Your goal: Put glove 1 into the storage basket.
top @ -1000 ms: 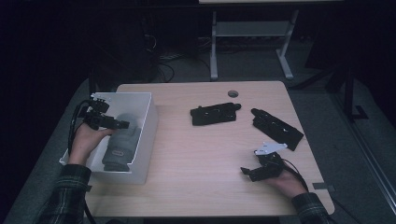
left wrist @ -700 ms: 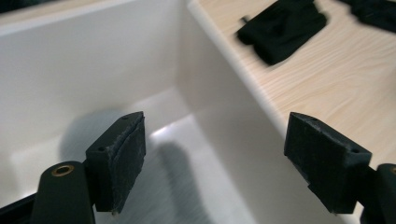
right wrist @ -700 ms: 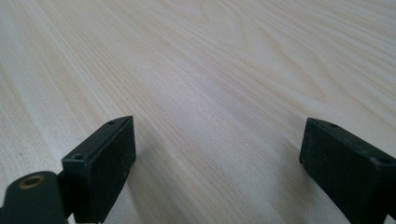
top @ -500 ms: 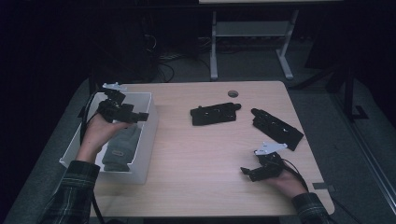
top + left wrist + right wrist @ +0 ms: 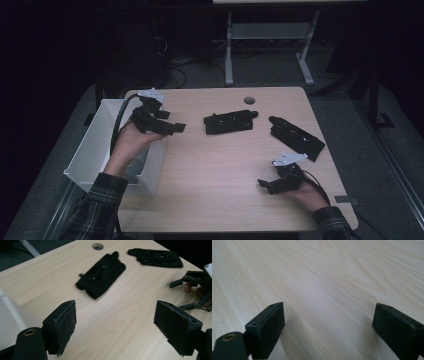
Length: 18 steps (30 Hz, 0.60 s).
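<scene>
Two flat black parts lie on the wooden table: one (image 5: 230,121) (image 5: 101,271) near the middle, the other (image 5: 296,137) (image 5: 156,258) toward the right edge. My left gripper (image 5: 170,122) (image 5: 117,322) hangs over the right rim of the white bin (image 5: 95,145). It is open, holds nothing, and faces the middle part. My right gripper (image 5: 265,186) (image 5: 329,322) rests low near the front right of the table. It is open over bare wood and also shows in the left gripper view (image 5: 192,290).
A round cable hole (image 5: 249,100) (image 5: 97,246) sits at the table's far edge. Something grey (image 5: 136,165) lies in the bin, mostly hidden by the left hand. A white desk frame (image 5: 270,35) stands on the floor beyond the table.
My left gripper has risen from inside the bin and moved right to its right rim, turning toward the table's middle. The right gripper and both black parts have stayed put.
</scene>
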{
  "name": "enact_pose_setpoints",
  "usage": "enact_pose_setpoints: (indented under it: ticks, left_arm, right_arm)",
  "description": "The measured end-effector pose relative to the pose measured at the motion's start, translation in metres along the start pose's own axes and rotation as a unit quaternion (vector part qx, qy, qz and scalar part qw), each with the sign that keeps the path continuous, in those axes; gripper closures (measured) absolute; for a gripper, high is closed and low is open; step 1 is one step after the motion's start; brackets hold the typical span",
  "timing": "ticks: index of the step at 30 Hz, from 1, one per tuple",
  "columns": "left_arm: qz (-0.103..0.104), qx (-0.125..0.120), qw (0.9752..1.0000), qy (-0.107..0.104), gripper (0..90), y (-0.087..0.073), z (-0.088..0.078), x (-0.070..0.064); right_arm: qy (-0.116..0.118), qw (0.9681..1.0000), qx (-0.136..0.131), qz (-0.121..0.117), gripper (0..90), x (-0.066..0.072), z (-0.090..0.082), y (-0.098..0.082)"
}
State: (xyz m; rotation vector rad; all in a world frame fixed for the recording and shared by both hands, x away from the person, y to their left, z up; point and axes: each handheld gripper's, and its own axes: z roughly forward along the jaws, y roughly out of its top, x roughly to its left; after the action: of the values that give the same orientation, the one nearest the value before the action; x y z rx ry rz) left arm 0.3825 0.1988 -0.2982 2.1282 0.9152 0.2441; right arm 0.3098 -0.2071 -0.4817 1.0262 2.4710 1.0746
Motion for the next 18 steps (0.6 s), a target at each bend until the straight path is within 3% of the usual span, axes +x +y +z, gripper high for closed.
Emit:
enact_pose_setpoints:
  ticks: [10,18]
  left_arm:
    - [0.036,0.006,0.9987,-0.035,17.2,-0.002,0.042,-0.044]
    - [0.057,0.025,0.9968,-0.05,16.7,-0.02,0.072,-0.063]
  right_arm:
    - [0.0,1.0,0.0,0.0,10.6,0.0,0.0,0.0]
    - [0.0,1.0,0.0,0.0,10.6,0.0,0.0,0.0]
